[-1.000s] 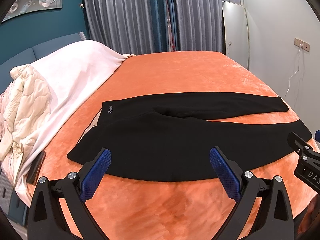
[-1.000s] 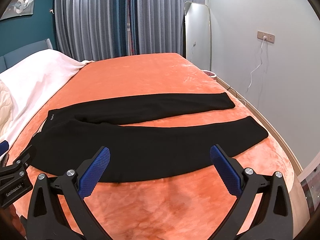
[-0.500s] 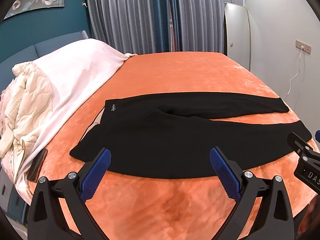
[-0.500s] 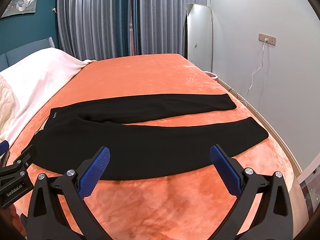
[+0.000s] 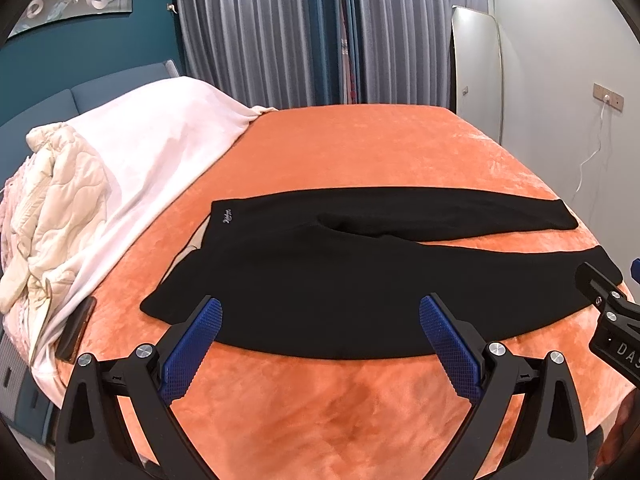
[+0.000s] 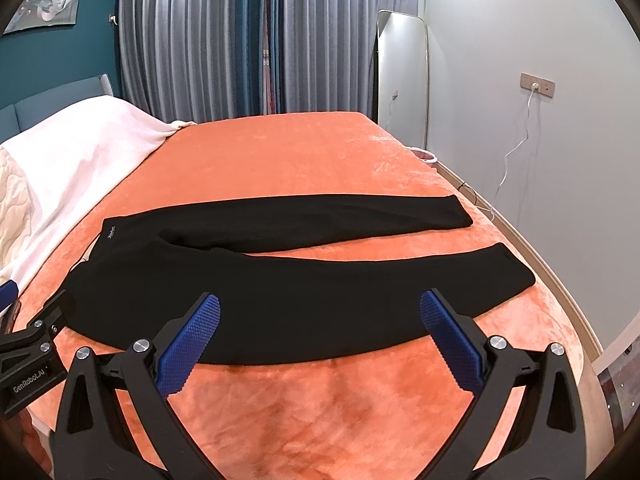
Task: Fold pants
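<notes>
- Cream quilted bedding is bunched at the far left of the bed, with a white blanket draped beside it over the pillow end.
- Near the bed's left edge, just below the white blanket, a dark flat object lies on the cover; what it is cannot be told.
- Black pants lie flat across the orange bedspread, waistband toward the white blanket, both legs running to the right. The far leg and the near leg part into a narrow V toward the cuffs.
- The left gripper hangs over the near edge of the pants at the waist end, its blue pads wide apart and holding nothing.
- The right gripper hangs over the near leg's edge, jaws likewise spread and empty.
- Grey curtains hang behind the bed.
- A tall mirror leans against the right wall, with a wall socket and white cable further right.
</notes>
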`<state>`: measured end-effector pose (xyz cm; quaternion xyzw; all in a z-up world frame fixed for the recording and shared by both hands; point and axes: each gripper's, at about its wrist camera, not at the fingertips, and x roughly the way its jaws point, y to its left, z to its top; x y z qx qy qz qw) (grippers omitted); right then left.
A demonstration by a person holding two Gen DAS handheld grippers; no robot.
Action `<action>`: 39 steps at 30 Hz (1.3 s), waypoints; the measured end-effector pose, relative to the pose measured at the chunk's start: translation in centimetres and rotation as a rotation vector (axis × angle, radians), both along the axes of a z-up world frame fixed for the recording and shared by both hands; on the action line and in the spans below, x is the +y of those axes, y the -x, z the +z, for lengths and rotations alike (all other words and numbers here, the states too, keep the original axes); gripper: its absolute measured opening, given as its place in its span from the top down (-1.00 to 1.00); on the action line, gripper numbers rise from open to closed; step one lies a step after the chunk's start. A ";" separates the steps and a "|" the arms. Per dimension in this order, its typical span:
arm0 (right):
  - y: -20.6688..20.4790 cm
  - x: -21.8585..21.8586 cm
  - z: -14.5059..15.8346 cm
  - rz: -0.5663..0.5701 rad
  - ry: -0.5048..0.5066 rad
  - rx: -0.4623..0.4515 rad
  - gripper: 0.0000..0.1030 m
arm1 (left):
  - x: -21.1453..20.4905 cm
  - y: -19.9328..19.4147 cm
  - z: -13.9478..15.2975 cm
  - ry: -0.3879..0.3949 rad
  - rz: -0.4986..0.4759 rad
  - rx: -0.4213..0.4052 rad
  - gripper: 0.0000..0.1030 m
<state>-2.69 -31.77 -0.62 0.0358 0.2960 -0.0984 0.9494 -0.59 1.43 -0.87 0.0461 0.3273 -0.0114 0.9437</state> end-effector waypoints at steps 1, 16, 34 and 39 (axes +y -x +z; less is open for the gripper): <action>-0.3 -0.3 -0.2 0.006 -0.002 0.003 -0.91 | 0.1 -0.6 -0.1 0.016 -0.009 0.007 -0.89; -23.1 -20.5 -6.5 -0.203 0.057 0.173 -0.91 | 18.0 -32.7 -6.2 0.137 0.306 0.263 -0.87; -36.5 -33.1 -12.7 -0.253 -0.103 0.346 -0.91 | 22.9 -46.0 -16.0 -0.021 0.430 0.463 -0.89; -39.4 -32.6 -15.4 -0.247 -0.054 0.422 -0.86 | 23.6 -46.8 -16.5 0.017 0.442 0.464 -0.90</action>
